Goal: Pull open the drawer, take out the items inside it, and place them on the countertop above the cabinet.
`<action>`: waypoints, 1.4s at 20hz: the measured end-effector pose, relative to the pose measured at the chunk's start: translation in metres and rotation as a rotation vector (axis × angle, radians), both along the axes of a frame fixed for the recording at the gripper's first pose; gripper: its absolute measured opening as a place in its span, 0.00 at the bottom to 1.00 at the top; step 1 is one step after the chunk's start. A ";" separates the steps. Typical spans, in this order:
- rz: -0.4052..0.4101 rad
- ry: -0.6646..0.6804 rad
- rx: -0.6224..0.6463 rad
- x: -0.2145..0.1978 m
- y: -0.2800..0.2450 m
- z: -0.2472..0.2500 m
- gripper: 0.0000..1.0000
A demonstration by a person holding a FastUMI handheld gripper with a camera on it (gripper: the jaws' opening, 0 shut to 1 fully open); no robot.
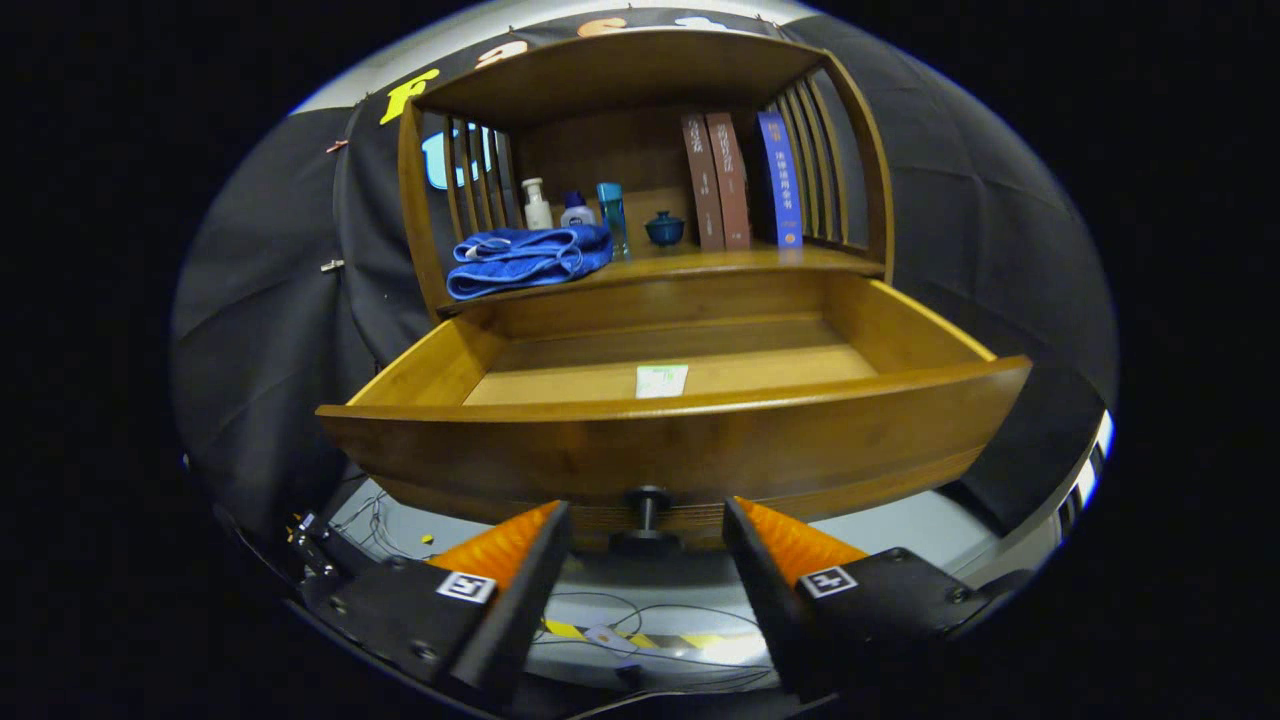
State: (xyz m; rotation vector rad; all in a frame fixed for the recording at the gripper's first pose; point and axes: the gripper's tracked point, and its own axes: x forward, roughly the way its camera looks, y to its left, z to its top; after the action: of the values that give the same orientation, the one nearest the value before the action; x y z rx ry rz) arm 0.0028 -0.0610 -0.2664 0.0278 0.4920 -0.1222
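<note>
Gaping gripper (647, 520) empty, flanking knob (647, 498) | drawer (680, 440) front hides floor | possibly card (662, 381)

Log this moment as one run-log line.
drawer: pulled open | inside: white card | gripper: jaws open astride knob, not touching | countertop: blue towel

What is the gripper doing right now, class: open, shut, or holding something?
Gripper: open, holding nothing; its fingers flank the small dark round knob of the pulled-out wooden drawer.
</note>
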 end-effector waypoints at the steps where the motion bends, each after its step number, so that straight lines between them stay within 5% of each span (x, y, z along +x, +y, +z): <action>1: -0.001 -0.012 0.000 -0.001 -0.001 0.009 0.98; 6: 0.004 -0.064 0.034 0.013 -0.001 0.069 0.94; 11: 0.031 -0.001 0.057 0.076 -0.003 0.090 0.94; 19: -0.035 0.267 0.121 0.162 -0.010 0.030 0.94; 28: -0.088 0.644 0.124 0.158 -0.022 -0.061 0.89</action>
State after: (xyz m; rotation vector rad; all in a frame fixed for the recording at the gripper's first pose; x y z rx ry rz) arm 0.1610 -0.0825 -0.3273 0.1344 1.1419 -0.1870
